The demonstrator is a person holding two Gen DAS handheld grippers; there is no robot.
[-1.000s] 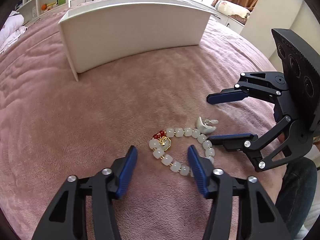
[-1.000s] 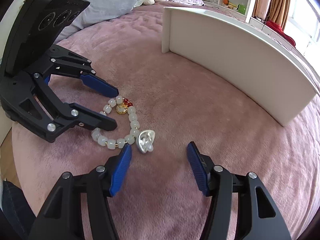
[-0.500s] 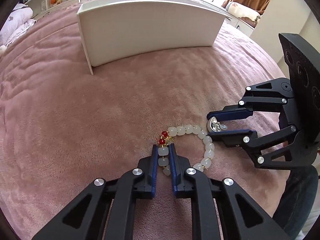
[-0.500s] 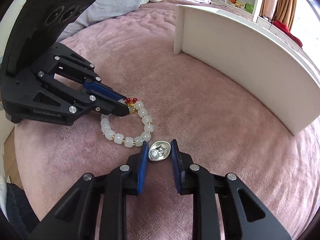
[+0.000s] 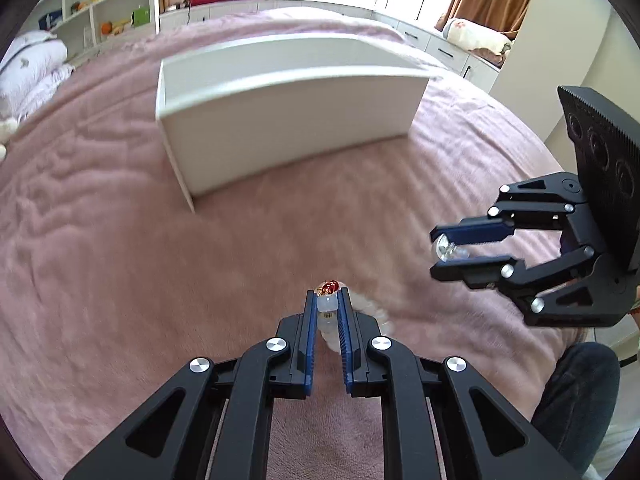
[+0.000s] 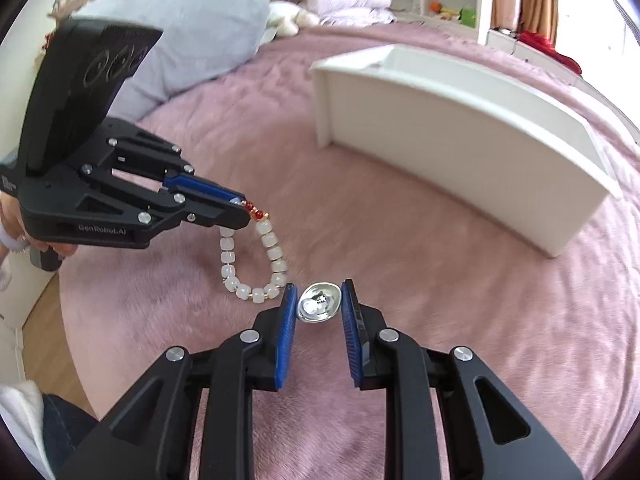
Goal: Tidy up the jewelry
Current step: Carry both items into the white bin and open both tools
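My left gripper (image 5: 327, 303) is shut on a bracelet of pale white beads (image 5: 327, 305) with red beads and a gold charm. In the right wrist view the left gripper (image 6: 240, 210) holds the bracelet (image 6: 256, 270) lifted, its loop hanging above the pink blanket. My right gripper (image 6: 319, 307) is shut on a small silver ingot-shaped ornament (image 6: 319, 307). In the left wrist view the right gripper (image 5: 440, 248) holds that ornament (image 5: 444, 247) above the blanket, right of my left gripper. A white open box (image 5: 288, 120) stands farther back on the bed; it also shows in the right wrist view (image 6: 460, 148).
The pink blanket (image 5: 120, 260) covers the bed. Pillows (image 6: 192, 28) lie at the far side in the right wrist view. Shelves (image 5: 100, 12) and white cabinets (image 5: 440, 44) stand beyond the bed. The person's leg in jeans (image 5: 576, 392) is at the lower right.
Both grippers closed on their items on the blanket, then lifted them. The bracelet now hangs from the left gripper and the silver ornament is raised in the right.
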